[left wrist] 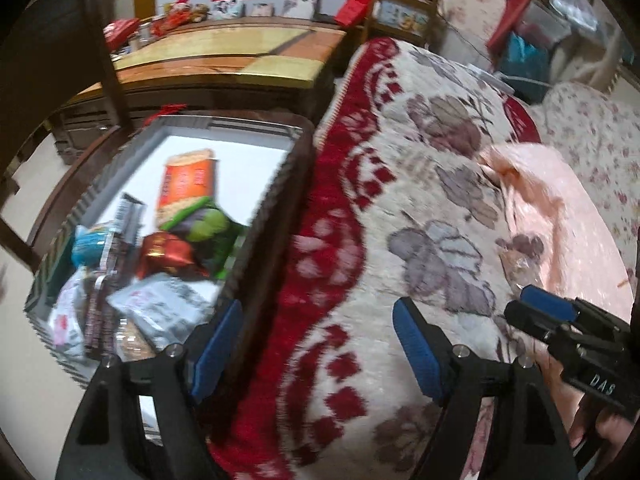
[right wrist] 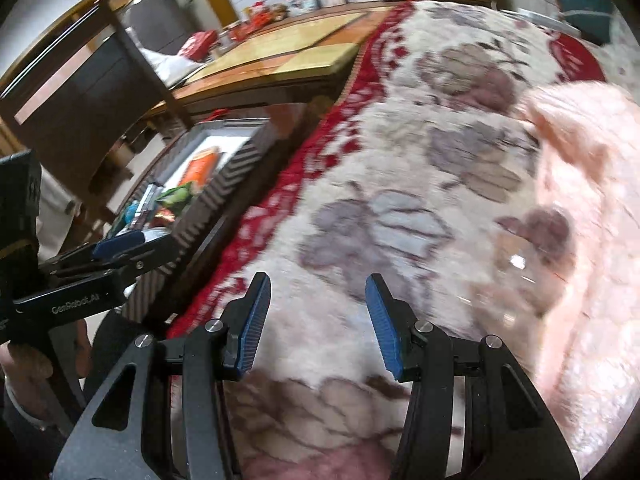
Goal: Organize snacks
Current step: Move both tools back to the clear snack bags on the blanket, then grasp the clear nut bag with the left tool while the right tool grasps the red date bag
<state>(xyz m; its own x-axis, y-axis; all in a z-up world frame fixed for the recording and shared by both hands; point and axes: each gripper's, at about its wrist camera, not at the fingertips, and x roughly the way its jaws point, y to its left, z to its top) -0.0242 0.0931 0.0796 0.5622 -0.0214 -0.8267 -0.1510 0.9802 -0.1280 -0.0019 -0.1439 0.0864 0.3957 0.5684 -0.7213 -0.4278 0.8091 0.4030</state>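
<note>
- Left gripper: fingers spread wide, nothing between them. Under the gap sit the dark rim of the box and the red border of the blanket.
- Right gripper: fingers partly apart and released, nothing gripped; only blanket pile shows between them.
- Snack box: left of and ahead of the left fingers. Its near right wall passes just under the left finger. The long axis runs away from the fingers toward the wooden bench behind it.
- Snacks in the box are heaped at the near end; the far end shows bare white floor. Blur blocks an exact count; roughly seven or eight packets.
- Readable packets: one orange packet with its long axis running away from the fingers, one green packet, one red packet, one light-blue packet, and one grey-white bag nearest the left finger.
- Floral blanket (cream, red border) fills the area ahead of both grippers. It lies on some kind of bed or sofa, right of the box.
- One pink fuzzy cloth lies on the blanket, right of and beyond the right fingers.
- One dark chair stands left of the box, beyond the left gripper as the right camera sees it.
- The box wall stands between the left fingers and the packets.
</note>
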